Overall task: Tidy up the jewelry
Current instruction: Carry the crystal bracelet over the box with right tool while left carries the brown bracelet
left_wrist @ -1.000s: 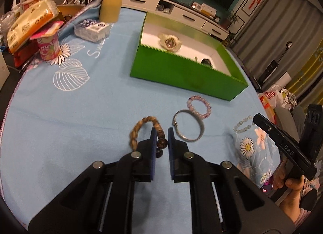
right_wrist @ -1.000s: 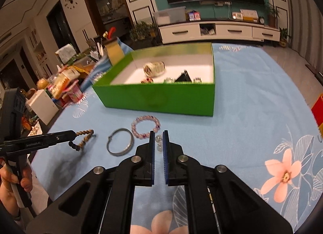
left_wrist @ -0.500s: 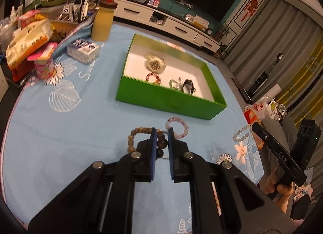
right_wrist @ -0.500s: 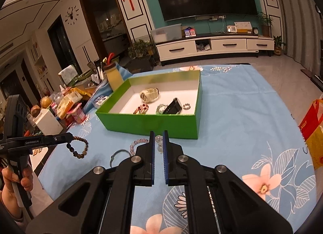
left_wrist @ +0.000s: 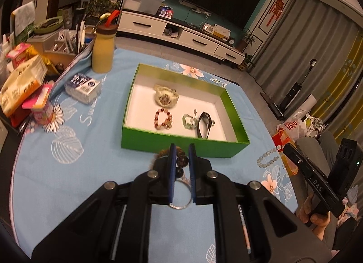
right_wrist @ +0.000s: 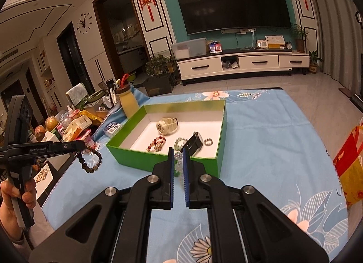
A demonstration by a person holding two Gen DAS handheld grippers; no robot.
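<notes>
Gripping above the green box [left_wrist: 181,143]: left tongs [left_wrist: 180,160] brown-bead bracelet [right_wrist: 90,163], right tongs [right_wrist: 178,160] clear-bead bracelet [left_wrist: 266,157].

We are holding left gripper [left_wrist: 180,160] angled downward, jaws nearly closed, pinching brown bead bracelet [right_wrist: 90,163]. We are holding right gripper [right_wrist: 178,158] tilted down, jaws clamped on pale bead bracelet [left_wrist: 267,157]. Hand [right_wrist: 13,197] gripping left handle.

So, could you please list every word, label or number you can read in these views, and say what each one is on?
"GenRobot.AI": side of the left gripper, in the right wrist view.
"DAS": side of the right gripper, in the left wrist view.
"Nan": red and yellow bag.
"Swee", cut off: blue tablecloth.
"ER", partial: white plastic bag.
Snack packets, small box, wall clock and TV-stand cards: too small or blurred.
</notes>
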